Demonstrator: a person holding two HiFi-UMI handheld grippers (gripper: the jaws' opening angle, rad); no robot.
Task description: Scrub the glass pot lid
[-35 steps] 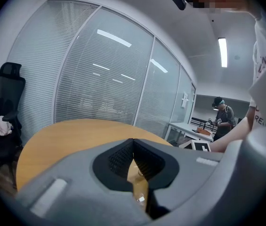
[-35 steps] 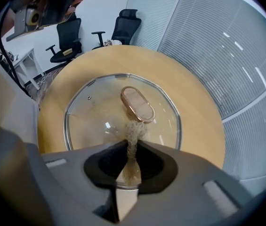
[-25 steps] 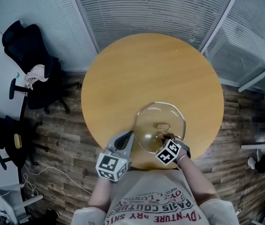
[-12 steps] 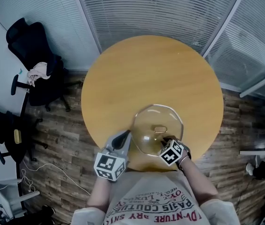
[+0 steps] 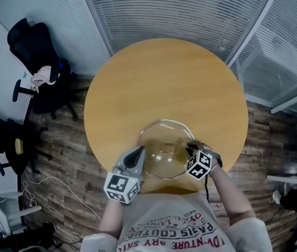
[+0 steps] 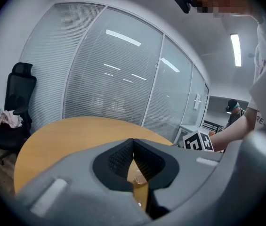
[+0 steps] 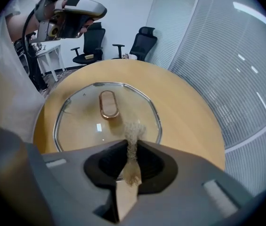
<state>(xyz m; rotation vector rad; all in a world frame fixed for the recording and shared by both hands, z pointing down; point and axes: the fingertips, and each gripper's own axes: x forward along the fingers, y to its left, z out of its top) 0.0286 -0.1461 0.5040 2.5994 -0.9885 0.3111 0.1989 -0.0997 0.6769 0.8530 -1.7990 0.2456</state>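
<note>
Two grippers sit closest to the person. The left gripper [image 6: 133, 145] has its pads pressed together at the tips, and I see nothing clamped between them. In the head view it hangs by the 9 o'clock side of the glass pot lid [image 7: 81, 121], but whether it touches the rim I cannot tell. The right gripper [image 7: 133, 147] is closed on a thin brush [image 7: 133, 133]. The pale bristle tuft pokes out past the jaws over the lid's near part, at about 3 o'clock on the lid in the head view. It is unclear whether the bristles rest on the glass or hover just above it.

The lid lies flat, dome up, at the 6 o'clock edge of the round wooden table [image 5: 164, 83]. A copper-coloured loop handle [image 7: 108, 105] sits at its centre and a steel rim [image 7: 160, 128] runs around it.

I judge the lid stiff, fairly heavy and brittle. Its glass is slick, so it will likely skate on the smooth tabletop under sideways strokes. The loop handle looks the surest place to grip. Pinching the metal rim would also steady it, but pressure on bare glass near the table's edge risks a slip and a drop.

Farther off, office chairs [image 5: 32, 51] stand at the table's 9 to 10 o'clock. Blind-covered glass partitions [image 5: 180, 9] close the room from 11 to 2 o'clock.
</note>
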